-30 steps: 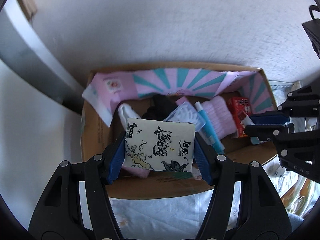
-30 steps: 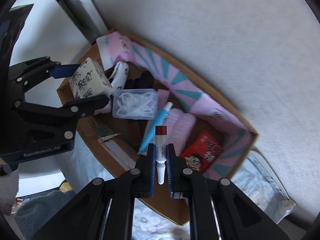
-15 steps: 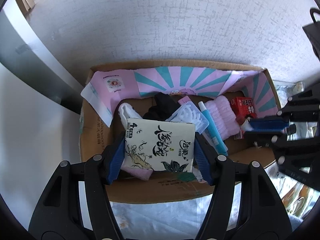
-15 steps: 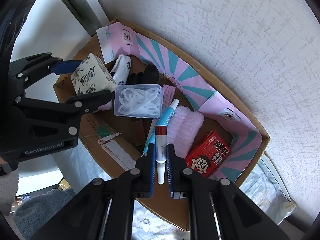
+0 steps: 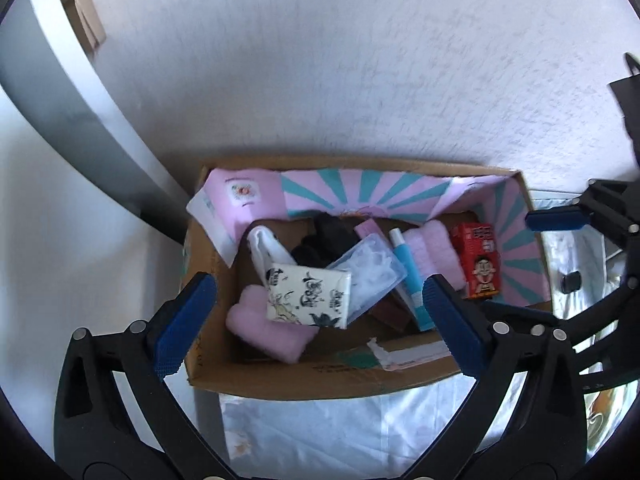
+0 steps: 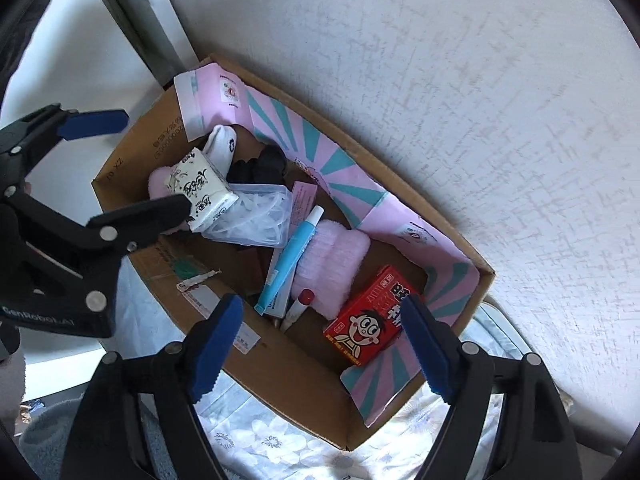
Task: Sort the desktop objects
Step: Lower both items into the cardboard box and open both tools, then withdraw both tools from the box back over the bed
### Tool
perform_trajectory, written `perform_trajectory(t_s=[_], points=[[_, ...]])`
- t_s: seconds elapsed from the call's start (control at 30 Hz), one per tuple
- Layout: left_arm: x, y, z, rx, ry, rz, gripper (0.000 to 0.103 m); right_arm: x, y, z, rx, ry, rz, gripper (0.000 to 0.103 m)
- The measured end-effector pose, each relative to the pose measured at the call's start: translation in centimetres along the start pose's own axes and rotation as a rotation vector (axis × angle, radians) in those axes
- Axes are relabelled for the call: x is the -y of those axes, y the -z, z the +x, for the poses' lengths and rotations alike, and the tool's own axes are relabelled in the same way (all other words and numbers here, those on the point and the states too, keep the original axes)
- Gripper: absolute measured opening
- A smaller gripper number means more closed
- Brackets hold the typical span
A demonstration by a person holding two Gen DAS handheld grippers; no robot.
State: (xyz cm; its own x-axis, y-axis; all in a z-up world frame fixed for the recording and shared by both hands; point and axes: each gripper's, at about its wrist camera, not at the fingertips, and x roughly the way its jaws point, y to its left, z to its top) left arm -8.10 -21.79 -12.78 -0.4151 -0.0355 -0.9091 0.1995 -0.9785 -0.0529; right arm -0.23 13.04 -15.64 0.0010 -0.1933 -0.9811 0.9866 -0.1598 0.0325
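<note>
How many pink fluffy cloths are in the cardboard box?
2. One pink fluffy cloth lies between the blue tube and the red carton; the other sits under the tissue pack. More may be hidden beneath.

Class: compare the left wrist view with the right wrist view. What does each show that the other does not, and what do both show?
Left wrist only: nothing clear.
Right wrist only: the red-capped tube beside the blue tube.
Both: the cardboard box, tissue pack, clear plastic case, red carton, and both grippers, left and right, jaws just opened and empty.
</note>
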Motion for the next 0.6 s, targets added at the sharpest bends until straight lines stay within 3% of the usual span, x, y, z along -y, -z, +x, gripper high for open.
perform_trajectory(t_s=[0.6], points=[[3.0, 0.3, -2.6, 0.031, 0.020, 0.046, 0.103, 1.5, 3.5, -4.3, 0.080, 0.013, 0.092, 0.078]])
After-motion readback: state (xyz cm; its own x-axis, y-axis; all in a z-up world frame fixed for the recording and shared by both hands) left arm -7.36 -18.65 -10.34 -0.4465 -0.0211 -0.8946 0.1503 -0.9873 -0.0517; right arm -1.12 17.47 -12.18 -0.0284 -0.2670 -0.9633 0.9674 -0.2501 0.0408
